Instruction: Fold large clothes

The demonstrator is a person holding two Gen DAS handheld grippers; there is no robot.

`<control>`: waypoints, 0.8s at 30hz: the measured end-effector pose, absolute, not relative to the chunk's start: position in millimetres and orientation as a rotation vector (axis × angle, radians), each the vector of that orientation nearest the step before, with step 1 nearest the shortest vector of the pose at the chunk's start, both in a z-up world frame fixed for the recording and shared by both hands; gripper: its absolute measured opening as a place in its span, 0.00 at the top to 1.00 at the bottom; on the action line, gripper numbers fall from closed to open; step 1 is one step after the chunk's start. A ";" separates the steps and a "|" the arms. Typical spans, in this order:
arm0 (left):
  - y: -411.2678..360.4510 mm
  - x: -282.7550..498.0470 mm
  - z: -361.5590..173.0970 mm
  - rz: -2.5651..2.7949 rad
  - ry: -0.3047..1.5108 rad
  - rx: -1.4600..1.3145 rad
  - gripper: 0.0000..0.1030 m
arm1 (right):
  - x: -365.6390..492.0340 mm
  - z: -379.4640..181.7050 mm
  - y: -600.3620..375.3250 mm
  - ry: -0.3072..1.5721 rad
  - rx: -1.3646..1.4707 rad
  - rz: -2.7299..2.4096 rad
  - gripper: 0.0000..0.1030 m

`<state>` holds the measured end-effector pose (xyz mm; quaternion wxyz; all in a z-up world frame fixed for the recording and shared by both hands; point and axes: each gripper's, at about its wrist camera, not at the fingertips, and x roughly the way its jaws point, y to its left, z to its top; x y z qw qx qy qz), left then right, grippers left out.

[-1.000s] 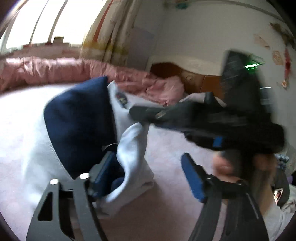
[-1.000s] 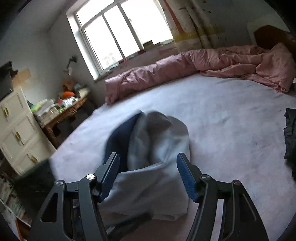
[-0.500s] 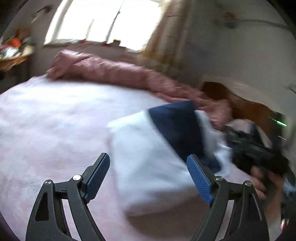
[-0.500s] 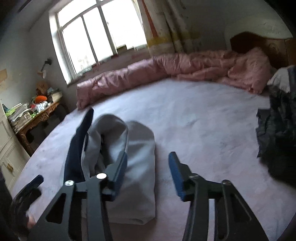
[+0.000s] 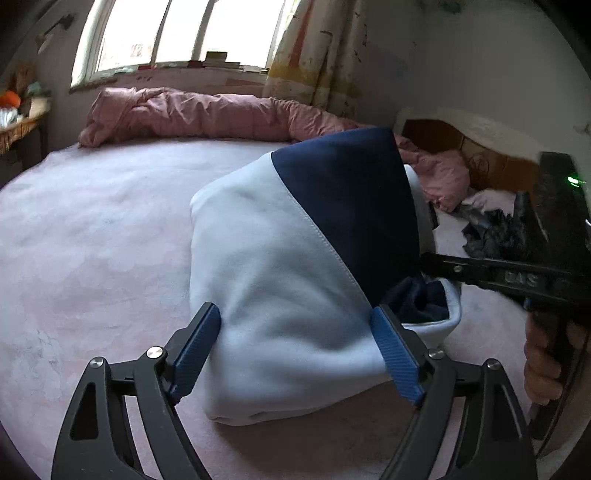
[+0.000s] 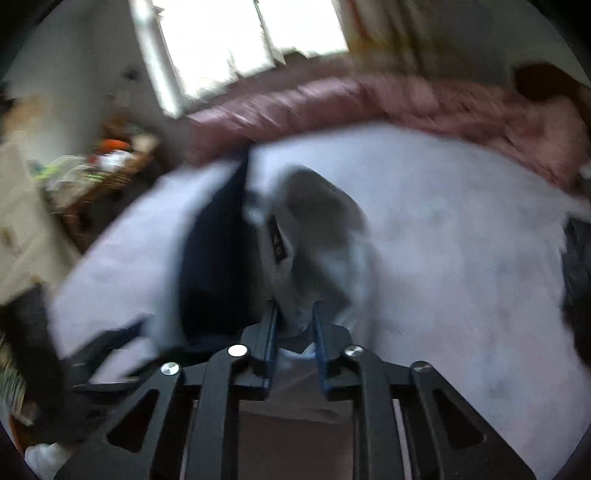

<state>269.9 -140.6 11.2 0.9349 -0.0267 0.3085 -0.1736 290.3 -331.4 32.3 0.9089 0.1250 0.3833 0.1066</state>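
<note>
Sweatshirt (image 5: 280,280) sits between our left gripper's (image 5: 295,343) spread fingers on the bed (image 5: 92,229). Our right gripper (image 6: 293,343) has just been closing and pinches its cloth.

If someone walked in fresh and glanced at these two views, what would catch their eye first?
First, the folded garment, pale blue with a navy panel, bulging in the middle of the pink bed. The left gripper straddles its near end with jaws wide, while the right gripper has just been closing and pinches a fold of its pale cloth. Behind, a rumpled pink quilt runs along the far edge under the window.
</note>
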 end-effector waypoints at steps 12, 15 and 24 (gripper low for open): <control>-158.5 272.1 3.1 -0.301 0.646 0.050 0.14 | 260.0 64.3 -312.2 0.556 0.169 0.264 0.84; -155.6 271.6 2.2 -0.318 0.642 0.029 0.14 | 259.9 68.4 -301.0 0.567 0.155 0.312 0.62; -146.4 271.6 8.0 -0.348 0.637 -0.022 0.11 | 298.8 32.3 -305.1 0.688 0.211 0.174 0.25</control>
